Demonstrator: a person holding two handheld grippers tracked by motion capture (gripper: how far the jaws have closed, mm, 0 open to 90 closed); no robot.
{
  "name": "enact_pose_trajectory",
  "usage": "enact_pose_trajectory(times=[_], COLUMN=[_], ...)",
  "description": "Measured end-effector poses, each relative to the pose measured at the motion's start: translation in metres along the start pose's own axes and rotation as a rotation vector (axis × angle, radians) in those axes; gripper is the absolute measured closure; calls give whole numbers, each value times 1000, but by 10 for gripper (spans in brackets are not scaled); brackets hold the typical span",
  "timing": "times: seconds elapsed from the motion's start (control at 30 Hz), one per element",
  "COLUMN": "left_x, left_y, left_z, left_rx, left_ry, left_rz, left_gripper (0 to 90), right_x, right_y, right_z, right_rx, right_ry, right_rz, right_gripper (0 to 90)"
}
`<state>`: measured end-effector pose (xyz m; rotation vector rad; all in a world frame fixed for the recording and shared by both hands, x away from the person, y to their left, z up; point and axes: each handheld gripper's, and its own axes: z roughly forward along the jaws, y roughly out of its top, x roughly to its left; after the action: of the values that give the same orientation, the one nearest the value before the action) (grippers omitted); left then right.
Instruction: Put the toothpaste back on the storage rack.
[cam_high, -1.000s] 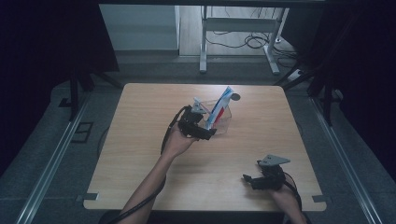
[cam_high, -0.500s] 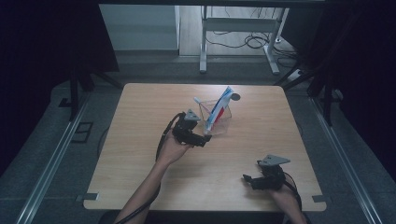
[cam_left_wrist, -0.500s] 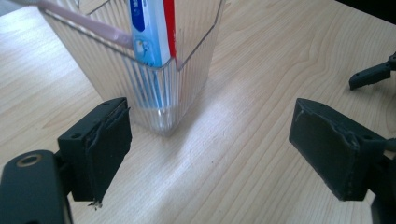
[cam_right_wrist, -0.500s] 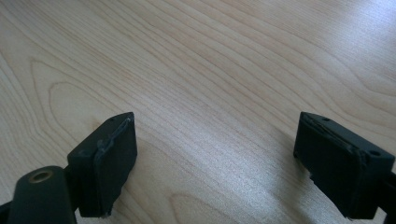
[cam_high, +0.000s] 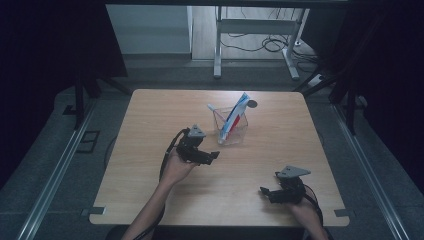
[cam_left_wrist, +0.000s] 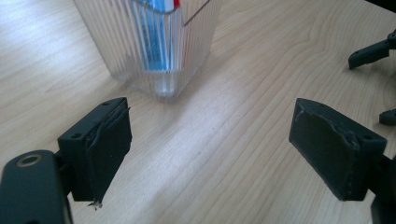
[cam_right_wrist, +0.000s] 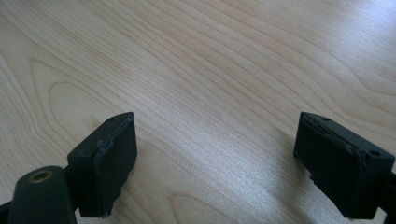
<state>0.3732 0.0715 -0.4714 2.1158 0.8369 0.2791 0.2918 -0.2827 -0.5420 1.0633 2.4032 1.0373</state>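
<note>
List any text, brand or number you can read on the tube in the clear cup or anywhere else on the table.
No text can be read in these pictures.
Toothpaste tube in the clear ribbed cup: dark marks on its blue band, too blurred to read through the ribbing.
Same tube in the high view: only red, white and blue stripes, too small.
Left claw, right claw, table: no labels visible.

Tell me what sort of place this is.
Likely a lab or recording workspace: a bare wooden table ringed by dark curtains, floor rails alongside, loose cables on the floor beyond, and a clear cup as the prop.
</note>
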Motion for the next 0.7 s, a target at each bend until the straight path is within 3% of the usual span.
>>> enact_pose_trajectory(times=[0.7], left_x=[-2], left_y=[-47], left_z=[-24], left_rx=[0], left_ry=[15], left_rz=[-38], left_gripper=[135], right_x=[0], right_y=[0], right_z=[0], right_rx=[1], right_ry=[0], right_rz=[3], right_gripper=[133])
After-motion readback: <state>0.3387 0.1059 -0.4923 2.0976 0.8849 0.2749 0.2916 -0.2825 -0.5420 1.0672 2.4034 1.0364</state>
